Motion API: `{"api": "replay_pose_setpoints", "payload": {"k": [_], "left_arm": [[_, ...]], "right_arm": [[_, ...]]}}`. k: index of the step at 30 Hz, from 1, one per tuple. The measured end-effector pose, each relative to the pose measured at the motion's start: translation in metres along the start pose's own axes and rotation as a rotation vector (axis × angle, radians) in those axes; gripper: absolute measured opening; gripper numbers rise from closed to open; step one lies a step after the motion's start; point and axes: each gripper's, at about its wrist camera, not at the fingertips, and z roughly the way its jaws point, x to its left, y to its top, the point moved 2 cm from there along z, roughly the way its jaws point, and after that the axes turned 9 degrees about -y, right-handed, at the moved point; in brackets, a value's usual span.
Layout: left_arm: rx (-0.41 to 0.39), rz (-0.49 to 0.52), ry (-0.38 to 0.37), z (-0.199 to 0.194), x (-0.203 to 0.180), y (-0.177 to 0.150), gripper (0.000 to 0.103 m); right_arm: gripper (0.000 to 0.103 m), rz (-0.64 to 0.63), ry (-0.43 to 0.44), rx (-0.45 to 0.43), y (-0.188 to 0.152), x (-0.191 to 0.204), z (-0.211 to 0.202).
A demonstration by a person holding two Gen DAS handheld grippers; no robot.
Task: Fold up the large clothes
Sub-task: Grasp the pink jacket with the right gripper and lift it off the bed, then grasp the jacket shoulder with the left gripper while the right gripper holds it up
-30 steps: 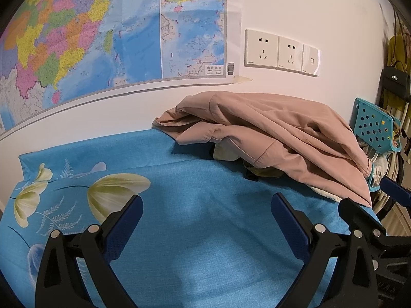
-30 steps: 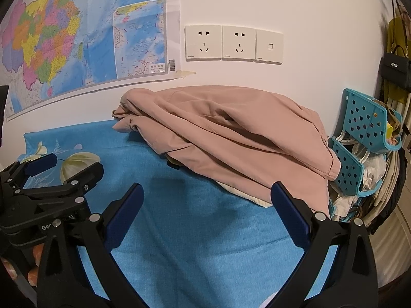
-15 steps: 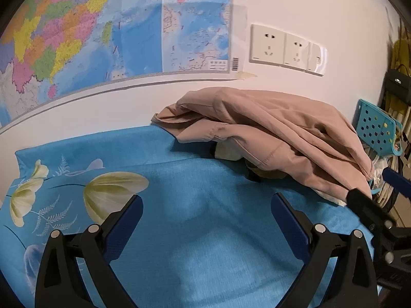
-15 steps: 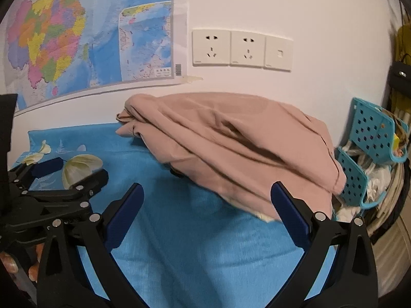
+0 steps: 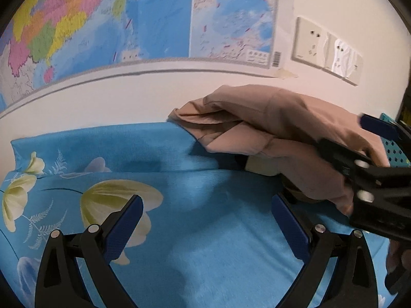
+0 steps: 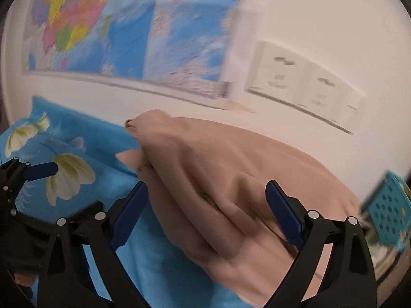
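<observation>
Straddling pink garment [image 6: 231, 192] edge, right hand-held gripper [image 6: 205, 213] spread, narrowing; contact unclear, blurred.

My left gripper [image 5: 205, 220] sits at the lower centre of its frame, jaws spread wide, nothing between them. My right gripper [image 6: 206, 208], lower centre of its view, jaws wide apart and just closing slightly, pads gripping nothing.

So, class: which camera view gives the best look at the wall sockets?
The left wrist view: the wall sockets are fairly sharp there, with the pin holes visible, though glare covers the right-hand plate. In the right wrist view the same wall sockets are larger but smeared by motion blur, so the holes are only streaks.
</observation>
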Motion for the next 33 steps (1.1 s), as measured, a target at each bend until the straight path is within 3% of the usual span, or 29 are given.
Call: {"api": "replay_pose_setpoints", "payload": {"k": [6,7,8,9,10,18,21,29,33], "left_arm": [[0.050,0.005,0.012,0.021,0.007,-0.001,0.096],[0.051,0.002,0.008,0.022,0.008,-0.001,0.096],[0.054,0.004,0.005,0.025,0.008,0.000,0.096],[0.058,0.005,0.003,0.027,0.009,0.000,0.096],[0.056,0.005,-0.001,0.029,0.010,0.001,0.096],[0.042,0.003,-0.103,0.038,0.011,0.009,0.096],[0.032,0.035,-0.169,0.038,0.001,0.014,0.096],[-0.055,0.138,-0.418,0.024,-0.035,0.024,0.096],[-0.053,0.161,-0.512,0.042,-0.063,0.037,0.096]], "right_arm": [[0.080,-0.112,0.023,0.025,0.019,0.023,0.043],[0.070,-0.114,0.049,0.033,0.022,0.022,0.045],[0.048,-0.113,0.078,0.041,0.024,0.020,0.047],[0.033,-0.104,0.129,0.054,0.027,0.014,0.048],[0.009,-0.096,0.139,0.063,0.030,0.007,0.049],[0.008,0.091,0.155,-0.068,0.078,-0.100,-0.019],[0.008,0.123,0.104,-0.127,0.097,-0.138,-0.047],[0.008,0.246,0.062,-0.200,0.116,-0.210,-0.088],[0.008,0.305,0.052,-0.216,0.106,-0.230,-0.099]]}}
